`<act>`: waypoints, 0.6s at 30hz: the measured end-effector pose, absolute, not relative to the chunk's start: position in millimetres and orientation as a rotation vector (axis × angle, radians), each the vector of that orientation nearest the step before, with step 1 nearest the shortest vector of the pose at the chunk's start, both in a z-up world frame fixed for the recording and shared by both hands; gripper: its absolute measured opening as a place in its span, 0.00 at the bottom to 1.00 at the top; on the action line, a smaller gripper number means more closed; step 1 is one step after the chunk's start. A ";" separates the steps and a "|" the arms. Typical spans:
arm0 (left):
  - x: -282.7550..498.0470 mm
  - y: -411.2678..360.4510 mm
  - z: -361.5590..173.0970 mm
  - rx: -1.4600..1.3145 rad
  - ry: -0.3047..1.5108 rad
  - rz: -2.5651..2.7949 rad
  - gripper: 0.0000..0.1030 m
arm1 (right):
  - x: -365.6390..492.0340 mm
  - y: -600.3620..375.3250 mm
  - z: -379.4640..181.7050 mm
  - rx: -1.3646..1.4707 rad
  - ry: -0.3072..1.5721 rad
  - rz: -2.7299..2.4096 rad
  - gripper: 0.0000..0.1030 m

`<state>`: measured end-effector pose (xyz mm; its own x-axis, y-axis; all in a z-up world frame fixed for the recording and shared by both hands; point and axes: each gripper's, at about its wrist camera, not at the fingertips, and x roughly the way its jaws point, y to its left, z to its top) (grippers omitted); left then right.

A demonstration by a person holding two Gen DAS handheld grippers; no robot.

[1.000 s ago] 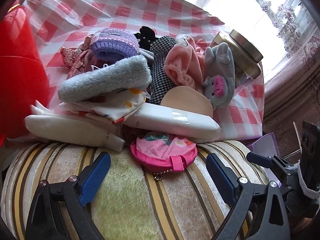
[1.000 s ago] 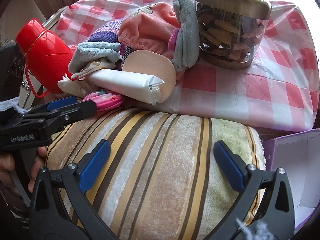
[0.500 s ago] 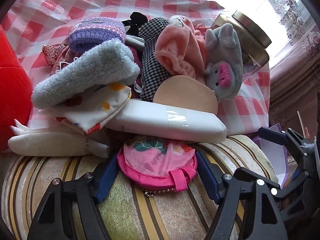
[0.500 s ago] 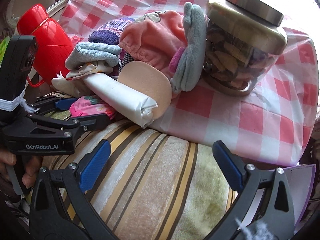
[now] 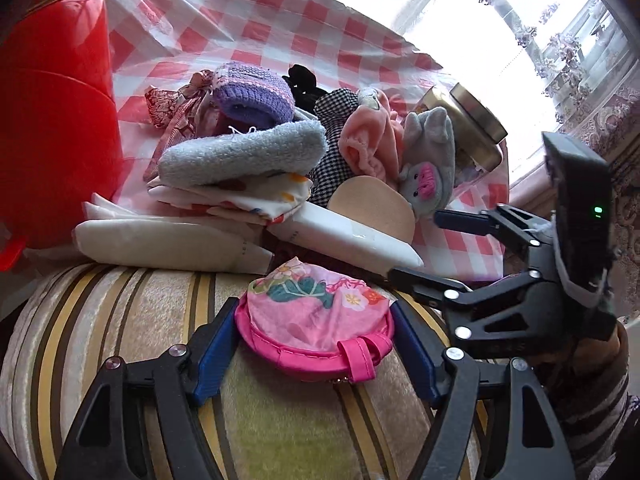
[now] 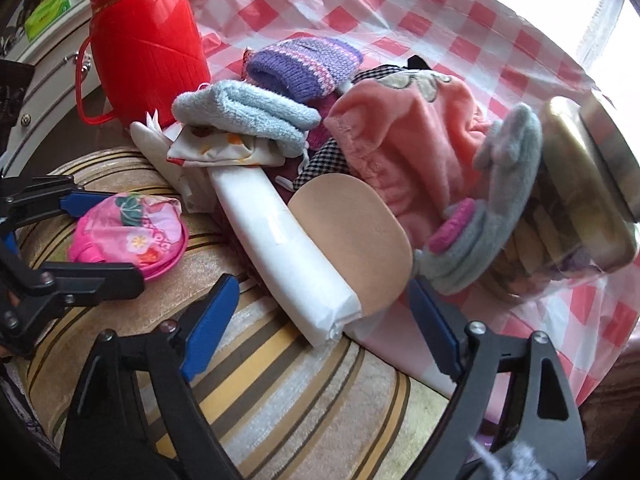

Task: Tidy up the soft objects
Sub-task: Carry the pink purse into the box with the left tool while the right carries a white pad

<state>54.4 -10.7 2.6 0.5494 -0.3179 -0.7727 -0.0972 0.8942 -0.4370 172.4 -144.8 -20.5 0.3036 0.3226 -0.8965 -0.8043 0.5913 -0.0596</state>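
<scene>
Striped velvet cushion [image 5: 120, 320], lower frame: broad, yielding support. Round pink floral fabric pouch [image 5: 316, 320], centre-low on it: light, limp, likely to crumple; best pinched across its stitched rim. Left gripper [image 5: 312, 344]: jaws have just been closing, blue pads pressed on the pouch's two sides. Right gripper [image 6: 324, 324]: jaws just narrowing, straddling the white wrapped roll [image 6: 280, 248], not yet gripping

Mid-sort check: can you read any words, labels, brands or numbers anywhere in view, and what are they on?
No text here can be read.
White wrapped packet: tiny dark print, too small to read.
White pouch: tiny marks near its end, too small to read.
Green box: blurred, unreadable.
</scene>
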 end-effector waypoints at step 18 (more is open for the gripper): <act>40.6 -15.6 12.1 -0.457 0.963 -0.120 0.72 | 163.5 -152.2 -9.6 -0.521 0.964 0.845 0.47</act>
